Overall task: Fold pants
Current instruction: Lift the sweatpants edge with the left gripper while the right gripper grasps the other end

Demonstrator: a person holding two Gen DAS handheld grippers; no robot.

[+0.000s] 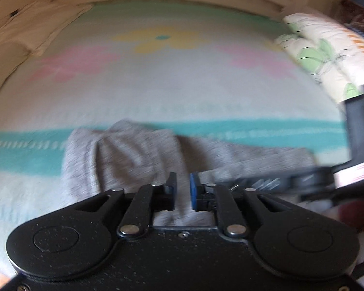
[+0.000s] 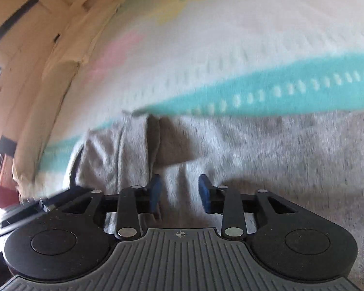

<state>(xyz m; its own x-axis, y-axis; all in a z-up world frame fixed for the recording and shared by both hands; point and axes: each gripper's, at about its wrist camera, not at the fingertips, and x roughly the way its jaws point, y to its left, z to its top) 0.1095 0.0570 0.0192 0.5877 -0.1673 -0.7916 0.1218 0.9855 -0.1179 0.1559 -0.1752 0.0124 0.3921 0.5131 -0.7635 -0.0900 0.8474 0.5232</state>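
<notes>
Grey pants [image 1: 133, 155] lie crumpled on a pastel blanket [image 1: 169, 89] with a teal stripe. In the left wrist view my left gripper [image 1: 183, 189] is just above the near part of the pants, its jaws a small gap apart with grey cloth showing between them; nothing is clamped. My right gripper shows at the right edge of that view [image 1: 310, 181]. In the right wrist view the pants [image 2: 254, 145] stretch to the right, with a folded-over end [image 2: 133, 150] at left. My right gripper [image 2: 179, 191] is open over the cloth. Both views are blurred.
A flowered pillow [image 1: 327, 55] lies at the right of the bed. A beige wooden frame [image 1: 24, 36] borders the bed at the left and back; it also shows in the right wrist view [image 2: 48, 60]. The blanket [image 2: 230, 36] extends beyond the pants.
</notes>
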